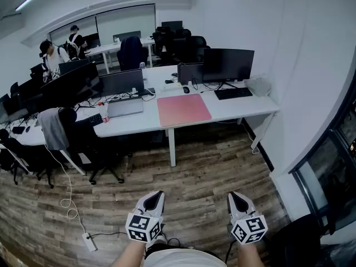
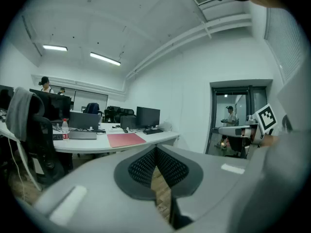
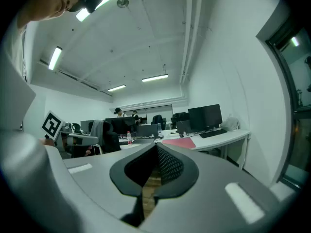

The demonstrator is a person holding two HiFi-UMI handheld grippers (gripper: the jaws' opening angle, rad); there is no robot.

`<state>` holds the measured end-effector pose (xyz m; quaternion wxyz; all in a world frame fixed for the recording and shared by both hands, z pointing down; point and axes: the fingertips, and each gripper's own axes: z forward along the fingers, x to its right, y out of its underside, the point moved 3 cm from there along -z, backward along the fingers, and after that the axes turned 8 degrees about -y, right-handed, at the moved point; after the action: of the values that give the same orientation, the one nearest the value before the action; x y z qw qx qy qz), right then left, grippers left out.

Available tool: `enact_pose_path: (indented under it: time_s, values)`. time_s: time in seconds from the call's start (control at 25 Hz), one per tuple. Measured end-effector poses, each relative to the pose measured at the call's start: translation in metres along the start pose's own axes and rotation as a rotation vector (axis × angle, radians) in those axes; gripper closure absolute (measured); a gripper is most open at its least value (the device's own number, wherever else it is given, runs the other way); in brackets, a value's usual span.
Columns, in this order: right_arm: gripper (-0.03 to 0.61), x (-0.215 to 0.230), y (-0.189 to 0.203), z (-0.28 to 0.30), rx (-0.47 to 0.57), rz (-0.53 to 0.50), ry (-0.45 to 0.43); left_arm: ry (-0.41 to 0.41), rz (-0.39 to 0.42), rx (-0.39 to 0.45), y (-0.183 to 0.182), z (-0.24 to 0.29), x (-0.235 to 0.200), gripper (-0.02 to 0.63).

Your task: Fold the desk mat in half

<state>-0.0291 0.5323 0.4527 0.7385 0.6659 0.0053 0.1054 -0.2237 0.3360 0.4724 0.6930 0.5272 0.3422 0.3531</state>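
A pink desk mat (image 1: pixel 183 109) lies flat on the white desk (image 1: pixel 239 108), near its front edge; it also shows far off as the mat (image 2: pixel 126 139) in the left gripper view and the mat (image 3: pixel 179 142) in the right gripper view. Both grippers hang low over the wooden floor, well short of the desk. My left gripper (image 1: pixel 157 194) has its jaws together with nothing held. My right gripper (image 1: pixel 235 196) is shut too, empty.
The desk carries a laptop (image 1: pixel 123 92), monitors (image 1: pixel 228 64), a keyboard (image 1: pixel 233 93) and a mouse (image 1: pixel 186 89). Office chairs (image 1: pixel 83 143) stand at the left, one with a grey jacket. A power strip (image 1: pixel 89 241) and cable lie on the floor. People (image 1: pixel 55 54) stand at the back.
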Motion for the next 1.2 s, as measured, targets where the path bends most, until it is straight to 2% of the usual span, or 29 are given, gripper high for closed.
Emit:
enact_pose_path:
  time_s: [0.56, 0.72, 0.84, 1.2]
  values:
    - [0.563, 0.004, 0.015, 0.009, -0.028, 0.006, 0.01, -0.014, -0.004, -0.043, 0.014, -0.002, -0.004, 0.611]
    - [0.561, 0.005, 0.012, 0.015, 0.002, -0.01, 0.037, -0.023, -0.023, -0.065, 0.022, -0.001, -0.007, 0.611]
    - [0.561, 0.004, 0.015, 0.025, -0.016, -0.01, 0.031, -0.031, -0.036, -0.069, 0.024, 0.0, -0.01, 0.611]
    - [0.561, 0.001, 0.018, 0.082, -0.077, -0.01, 0.03, -0.051, -0.089, -0.066, 0.016, 0.022, -0.061, 0.611]
